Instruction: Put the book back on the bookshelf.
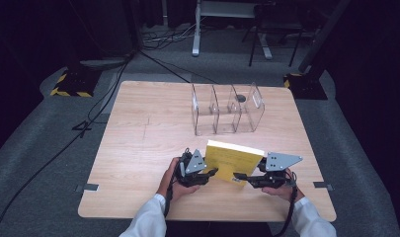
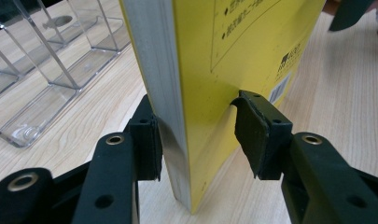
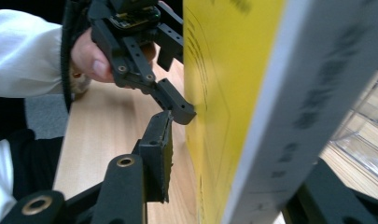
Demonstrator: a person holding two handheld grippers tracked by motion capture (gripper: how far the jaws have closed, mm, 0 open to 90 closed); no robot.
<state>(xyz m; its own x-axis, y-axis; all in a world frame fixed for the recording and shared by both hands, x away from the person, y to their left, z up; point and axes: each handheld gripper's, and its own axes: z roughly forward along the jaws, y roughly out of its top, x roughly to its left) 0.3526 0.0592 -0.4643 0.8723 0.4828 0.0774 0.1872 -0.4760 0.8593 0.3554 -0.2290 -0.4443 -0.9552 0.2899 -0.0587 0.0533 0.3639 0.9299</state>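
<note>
A yellow book (image 1: 232,160) stands upright and a little tilted near the table's front middle, with its white page block towards my left gripper. My left gripper (image 1: 212,173) clamps the book's lower corner. In the left gripper view (image 2: 198,135) one pad lies against the pages and the other against the yellow cover (image 2: 224,70). My right gripper (image 1: 239,176) straddles the book's other end. In the right gripper view (image 3: 233,172) a gap shows between its near pad and the cover (image 3: 210,93), and the book mostly hides its far jaw. The left gripper (image 3: 177,100) also touches that cover.
A clear plastic organiser (image 1: 227,111) with several upright dividers stands behind the book at the back middle of the wooden table (image 1: 138,148). It is close on the left in the left gripper view (image 2: 46,70). Cables and stands lie on the floor beyond.
</note>
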